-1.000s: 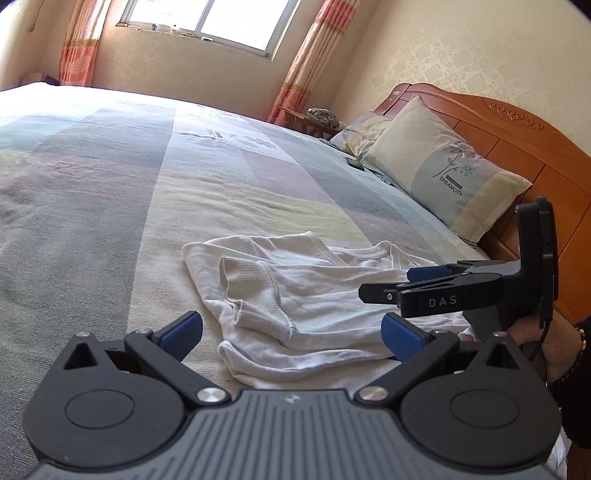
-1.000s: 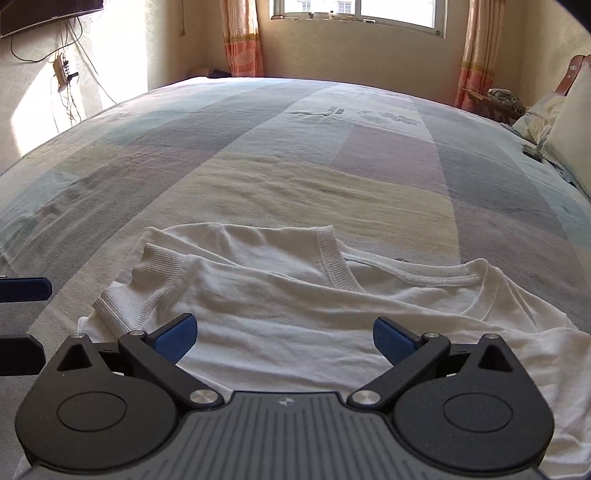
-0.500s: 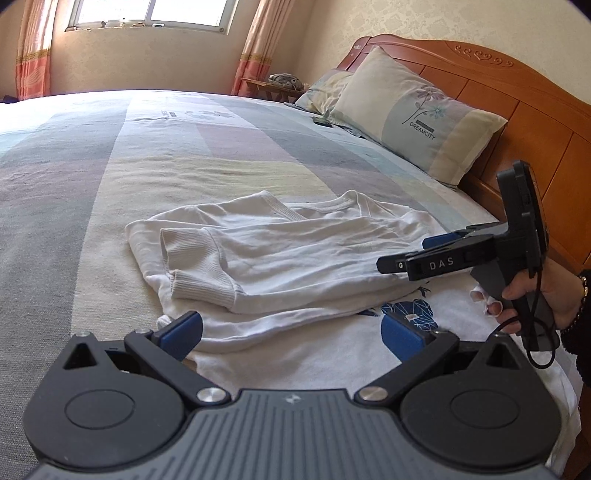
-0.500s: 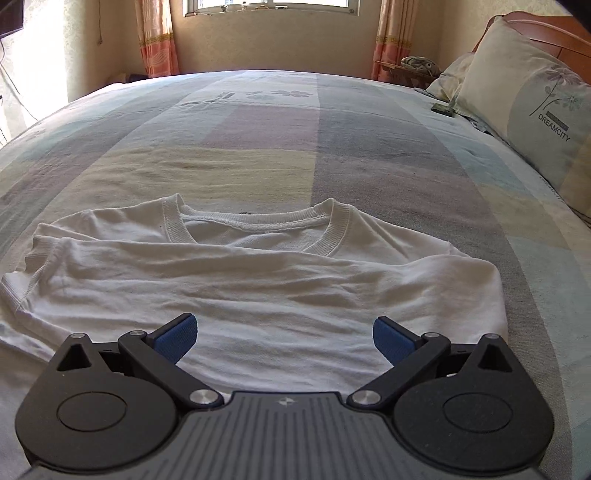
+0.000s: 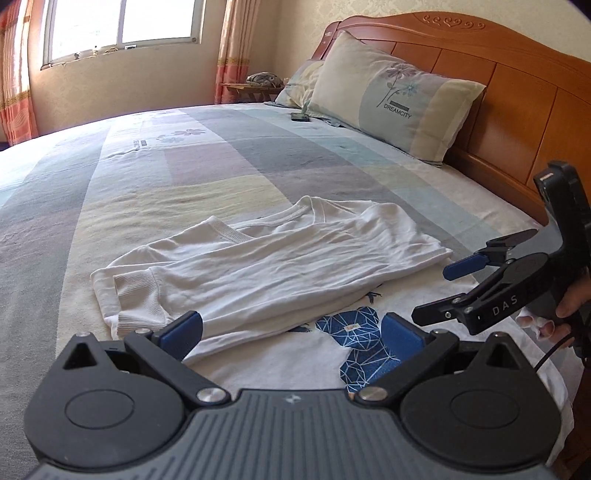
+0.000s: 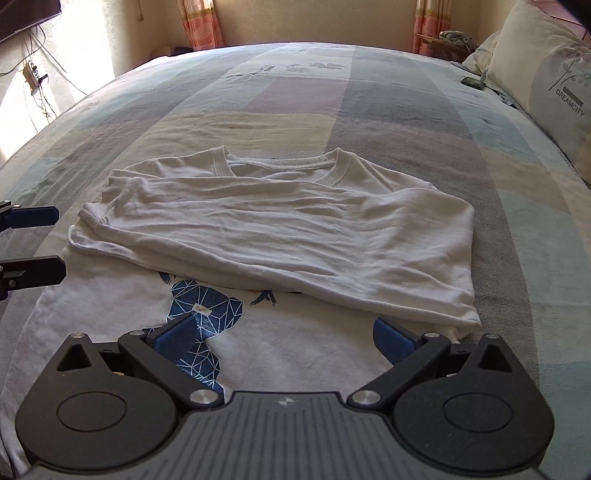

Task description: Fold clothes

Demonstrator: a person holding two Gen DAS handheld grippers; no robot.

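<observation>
A white T-shirt (image 5: 295,266) lies flat on the bed, collar away from me, with its sleeves folded across the chest. A blue geometric print (image 5: 354,332) shows on the lower front. My left gripper (image 5: 291,328) hovers open just above the lower part of the shirt with nothing between its fingers. My right gripper (image 5: 439,295), held by a hand (image 5: 569,306), stands open off the shirt's right side. In the right wrist view the T-shirt (image 6: 295,229) fills the middle. There the right gripper (image 6: 284,332) is open over the print (image 6: 201,299), and the left gripper (image 6: 37,243) is open at the left edge.
The striped bedspread (image 5: 184,177) stretches far beyond the shirt. Two pillows (image 5: 391,99) lean on the wooden headboard (image 5: 517,110) at the right, and a small dark object (image 5: 300,117) lies beside them. A bedside table (image 5: 255,86) and a window (image 5: 122,26) are at the back.
Both grippers have drawn back toward the shirt's hem and swung right, bringing the blue print into view. Both stayed open. The shirt has not visibly moved.
</observation>
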